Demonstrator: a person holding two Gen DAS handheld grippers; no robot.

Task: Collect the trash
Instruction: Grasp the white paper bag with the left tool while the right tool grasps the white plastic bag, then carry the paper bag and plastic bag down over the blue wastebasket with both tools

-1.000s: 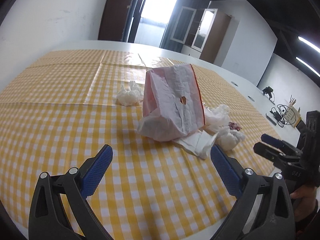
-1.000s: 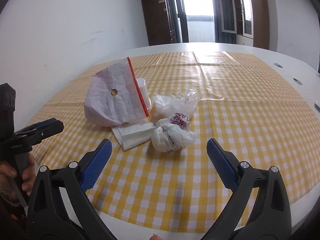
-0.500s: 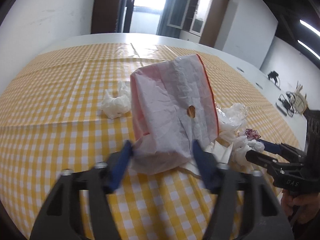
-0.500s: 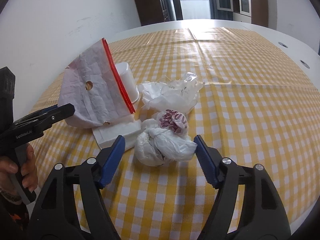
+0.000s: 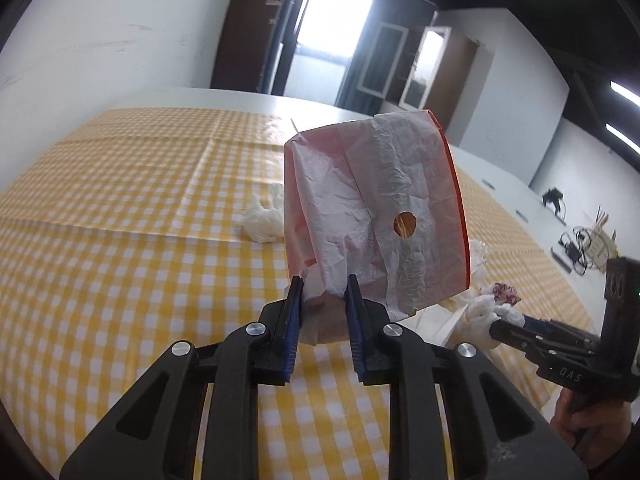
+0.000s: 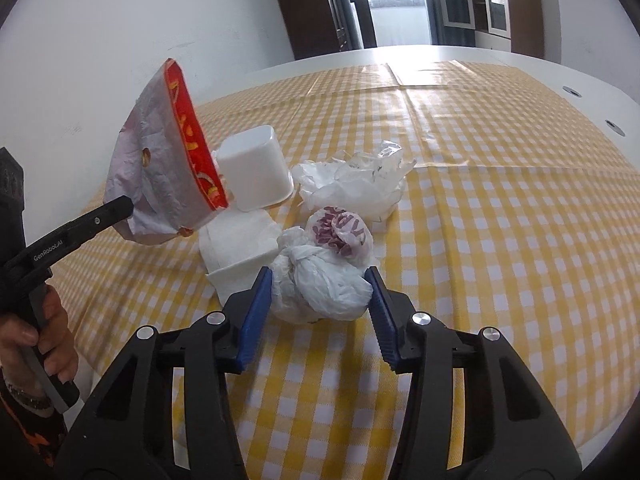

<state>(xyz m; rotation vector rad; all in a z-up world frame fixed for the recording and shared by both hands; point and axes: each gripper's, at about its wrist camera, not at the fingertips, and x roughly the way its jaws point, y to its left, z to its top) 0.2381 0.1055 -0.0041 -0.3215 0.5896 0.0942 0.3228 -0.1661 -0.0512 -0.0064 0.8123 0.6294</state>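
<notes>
My left gripper (image 5: pixel 322 288) is shut on the bottom corner of a crumpled white paper bag (image 5: pixel 372 216) with a red inner lining and holds it above the yellow checked tablecloth (image 5: pixel 120 240). The bag also shows in the right wrist view (image 6: pixel 160 176), mouth up. My right gripper (image 6: pixel 318 284) stands around a knotted white plastic bag (image 6: pixel 320 284) with purple print, its pads close to both sides. The knotted bag lies on the cloth.
A white plastic cup (image 6: pixel 256 168) lies on its side behind a folded white napkin (image 6: pixel 240 248). Crumpled clear plastic (image 6: pixel 356 184) sits beyond the knotted bag. A crumpled tissue (image 5: pixel 264 220) lies left of the paper bag. Table edge is near.
My left gripper closed on the paper bag and lifted it off the cloth. My right gripper moved forward and narrowed around the knotted plastic bag.
</notes>
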